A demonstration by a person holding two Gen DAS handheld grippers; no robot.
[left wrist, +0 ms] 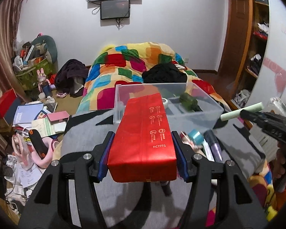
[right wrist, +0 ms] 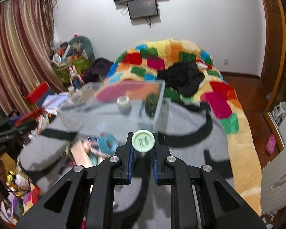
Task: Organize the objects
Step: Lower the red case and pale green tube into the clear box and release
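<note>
Red carton (left wrist: pixel 143 139) fills the left hand-held gripper (left wrist: pixel 143 150), jaws clamped on its flanks, long axis aimed straight ahead at the clear plastic bin (left wrist: pixel 209 112) on the bed's grey blanket (left wrist: pixel 82 139). The right hand-held gripper (right wrist: pixel 142 152) pinches a pale green tube (right wrist: pixel 143 140) end-on, also facing the bin; neither is clearly the nearer.

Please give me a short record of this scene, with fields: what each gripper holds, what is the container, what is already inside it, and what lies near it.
left gripper: shut on red box
right gripper: shut on pale green tube
container: clear plastic bin, on grey blanket
inside bin: tape roll, dark green item
near bin: blue tape roll
</note>
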